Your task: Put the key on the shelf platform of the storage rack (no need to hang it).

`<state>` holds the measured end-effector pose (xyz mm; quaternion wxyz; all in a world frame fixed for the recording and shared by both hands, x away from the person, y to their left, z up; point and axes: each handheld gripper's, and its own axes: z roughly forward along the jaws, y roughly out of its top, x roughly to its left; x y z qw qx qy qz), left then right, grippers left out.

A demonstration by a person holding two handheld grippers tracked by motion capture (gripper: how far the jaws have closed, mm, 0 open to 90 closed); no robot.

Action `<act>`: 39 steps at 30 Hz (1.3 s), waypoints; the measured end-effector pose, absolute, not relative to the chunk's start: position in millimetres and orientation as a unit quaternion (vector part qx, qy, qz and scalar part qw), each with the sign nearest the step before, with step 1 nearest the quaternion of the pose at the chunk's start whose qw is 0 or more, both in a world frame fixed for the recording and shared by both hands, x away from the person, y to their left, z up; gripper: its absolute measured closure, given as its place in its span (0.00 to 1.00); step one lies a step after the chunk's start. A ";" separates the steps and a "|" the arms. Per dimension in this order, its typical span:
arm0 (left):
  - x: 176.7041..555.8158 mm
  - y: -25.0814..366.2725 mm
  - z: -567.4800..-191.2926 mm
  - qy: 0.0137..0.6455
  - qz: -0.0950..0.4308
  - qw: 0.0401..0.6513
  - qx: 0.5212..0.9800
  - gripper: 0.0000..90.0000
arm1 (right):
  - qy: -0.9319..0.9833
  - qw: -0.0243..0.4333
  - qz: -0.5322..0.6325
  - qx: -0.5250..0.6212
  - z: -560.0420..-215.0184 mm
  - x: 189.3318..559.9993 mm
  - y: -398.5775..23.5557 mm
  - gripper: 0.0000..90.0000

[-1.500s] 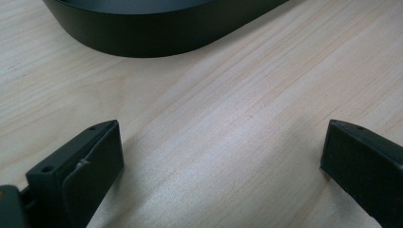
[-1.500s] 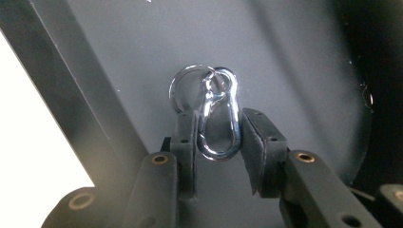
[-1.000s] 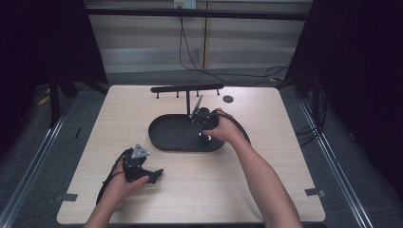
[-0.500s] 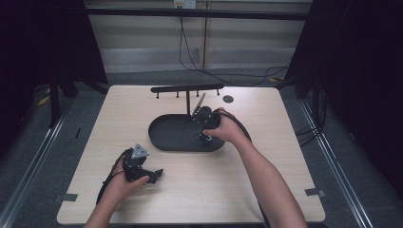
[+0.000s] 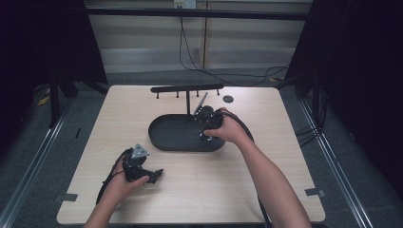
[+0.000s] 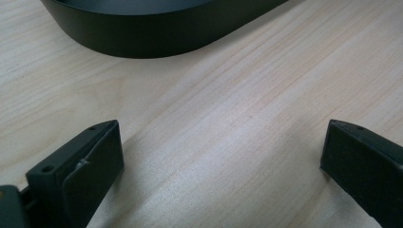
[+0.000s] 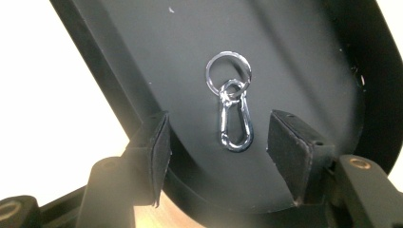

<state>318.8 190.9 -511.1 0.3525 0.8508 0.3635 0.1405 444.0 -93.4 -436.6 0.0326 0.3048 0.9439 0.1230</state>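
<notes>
Because the carabiner (image 7: 235,118) lies flat on the floor of the black oval tray (image 5: 164,137), with its split ring (image 7: 229,68) linked at the end farther from the right gripper (image 7: 218,142), the likeliest failure is a pinch that skates over the thin metal: the jaws stand spread to either side of the clip and above it, and if they close before they reach the tray floor the pads would meet on nothing or flick the clip sideways. A second risk, as I judge it, is the tray wall nearest the gripper, which runs right under the left-hand jaw in the right gripper view; a jaw that catches this wall could shove or tip the whole tray, and the clip would slide off toward the tray's far end. The ring could also swing and snag if only the clip's rounded end is caught. In the high view the right hand (image 5: 223,130) reaches over the tray's right end, wrist bent, the gripper tilted steeply downward just in front of the black hook rack (image 5: 187,88). The left gripper (image 5: 138,167) rests low on the wooden table (image 5: 266,190), near the person and well apart from the tray's left end, its jaws wide apart over bare wood and holding nothing.
</notes>
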 end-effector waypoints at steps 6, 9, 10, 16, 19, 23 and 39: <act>318.8 190.9 -511.1 0.364 0.140 0.352 0.851 0.00 | 0.946 0.030 0.124 0.300 -432.8 440.7 -97.2 0.43; 318.7 190.8 -511.1 0.364 0.141 0.352 0.851 0.00 | 0.946 0.029 0.127 0.297 -427.9 437.2 -100.2 0.40; 318.8 190.9 -511.0 0.363 0.139 0.352 0.851 0.00 | 0.946 0.029 0.127 0.297 -427.9 437.2 -100.2 0.40; 318.7 190.9 -511.0 0.364 0.140 0.352 0.851 0.00 | 0.947 0.026 0.129 0.294 -421.5 431.3 -105.5 0.39; 318.8 190.9 -511.0 0.363 0.140 0.352 0.851 0.00 | 0.948 0.026 0.128 0.290 -419.9 427.5 -108.9 0.39; 318.7 190.9 -511.0 0.364 0.141 0.352 0.851 0.00 | 0.948 0.026 0.130 0.288 -419.2 424.5 -111.3 0.39; 319.0 191.7 -510.3 0.356 0.144 0.346 0.856 0.00 | 0.954 0.019 0.133 0.270 -416.0 405.3 -121.3 0.39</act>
